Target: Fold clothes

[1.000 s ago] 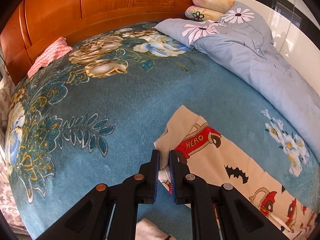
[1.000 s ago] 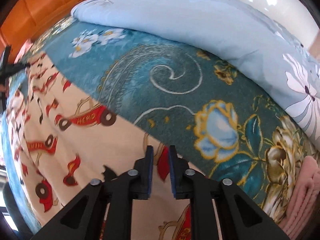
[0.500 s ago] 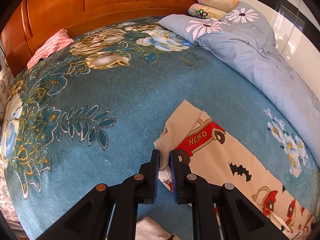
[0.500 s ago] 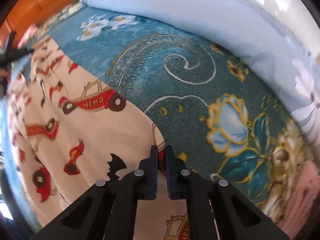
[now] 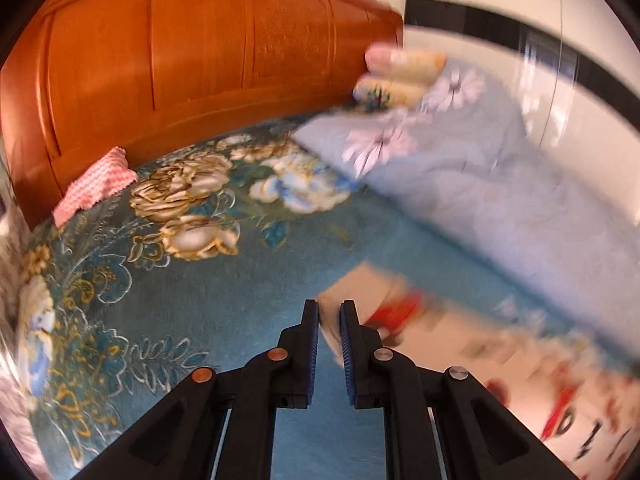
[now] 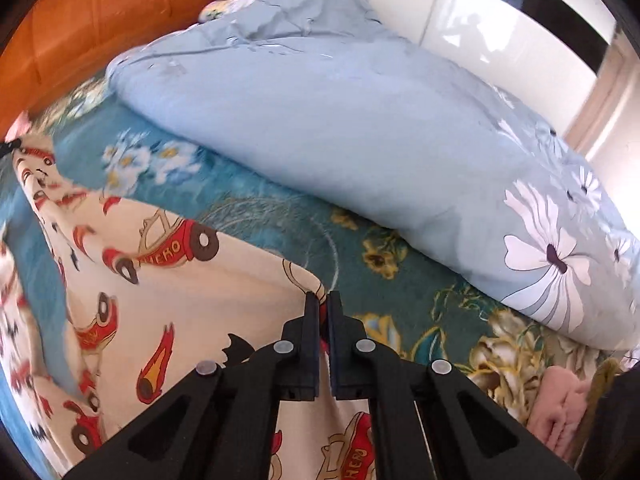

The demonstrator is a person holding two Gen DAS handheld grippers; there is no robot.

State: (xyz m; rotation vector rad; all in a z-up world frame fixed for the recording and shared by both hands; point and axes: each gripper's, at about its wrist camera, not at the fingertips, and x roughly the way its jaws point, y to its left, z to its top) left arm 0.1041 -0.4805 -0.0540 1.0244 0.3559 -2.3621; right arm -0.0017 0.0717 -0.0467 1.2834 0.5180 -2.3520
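Note:
A cream garment printed with red "HERO" cars, flames and bats (image 6: 168, 292) lies on the teal flowered bedspread (image 5: 208, 280). In the left wrist view its blurred corner (image 5: 372, 292) rises off the bed between the pads of my left gripper (image 5: 329, 308), which is shut on it. In the right wrist view my right gripper (image 6: 323, 298) is shut on another edge of the same garment, lifted a little above the bed. The cloth hangs stretched between the two grips. The far tip of the left gripper (image 6: 10, 146) shows small at the left edge.
A pale blue flowered duvet (image 6: 340, 120) is heaped along the far side of the bed. An orange wooden headboard (image 5: 192, 60) stands behind. A pink knitted cloth (image 5: 96, 186) lies by the headboard. Pillows (image 5: 400, 76) sit at the duvet's end.
The right gripper closed on the garment's edge. Both grippers rose with the cloth, and both views tilted up toward the headboard and the wall.

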